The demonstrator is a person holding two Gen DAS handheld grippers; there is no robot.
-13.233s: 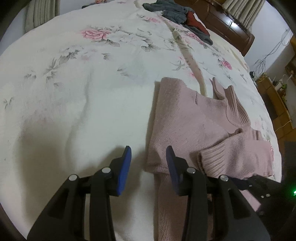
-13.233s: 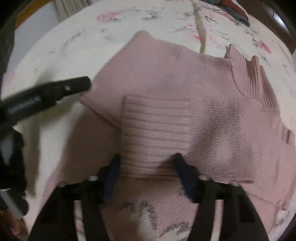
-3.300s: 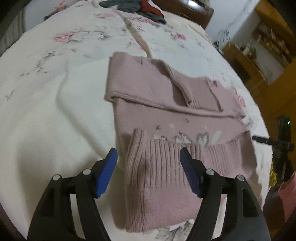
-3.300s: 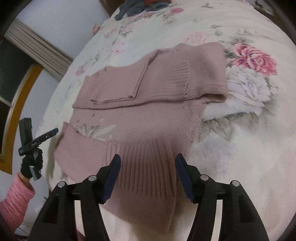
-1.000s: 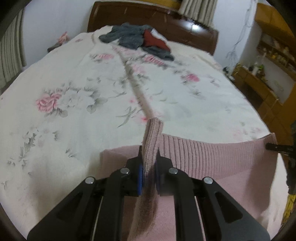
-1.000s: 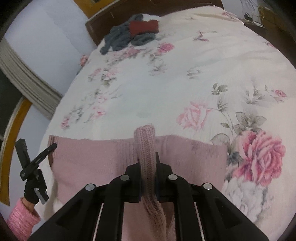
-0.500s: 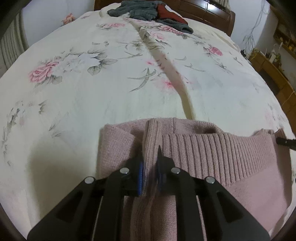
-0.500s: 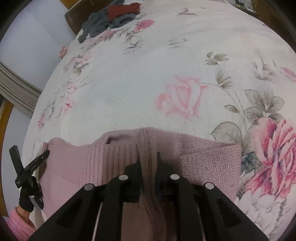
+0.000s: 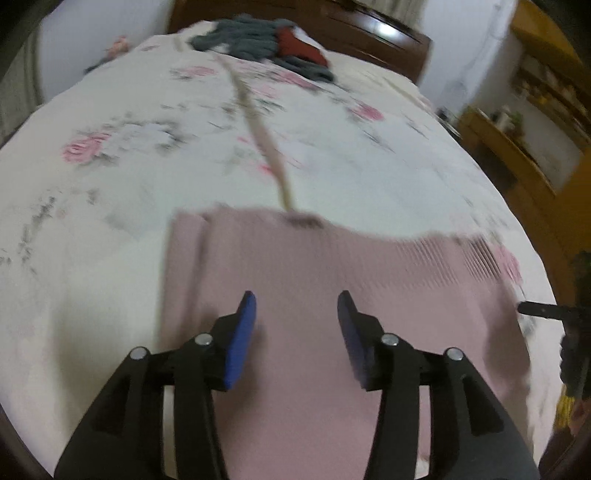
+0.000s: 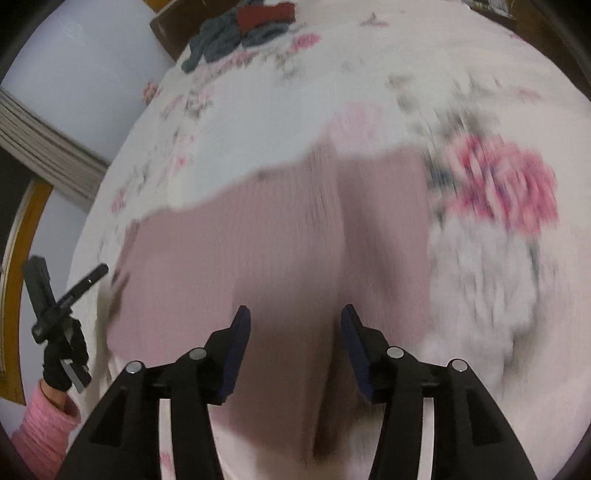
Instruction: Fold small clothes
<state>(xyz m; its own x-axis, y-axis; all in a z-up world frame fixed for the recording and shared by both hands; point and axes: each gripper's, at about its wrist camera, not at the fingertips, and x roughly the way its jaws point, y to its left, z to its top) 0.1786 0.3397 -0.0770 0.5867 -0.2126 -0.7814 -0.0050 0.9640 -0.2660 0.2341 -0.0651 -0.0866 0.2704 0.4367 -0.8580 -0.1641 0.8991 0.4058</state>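
Sweater (image 9: 325, 280) folded flat on bedspread (image 9: 110, 206); soft, light, floppy knit. Left gripper (image 9: 295, 314) and right gripper (image 10: 293, 325) wide apart, holding nothing. Best pinched at ribbed edge corners.

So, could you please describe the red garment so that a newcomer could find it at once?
Look at the bed with the floral cover and follow it to the far end by the dark wooden headboard. A heap of grey clothes lies there; the red garment sits in it, the only red piece.
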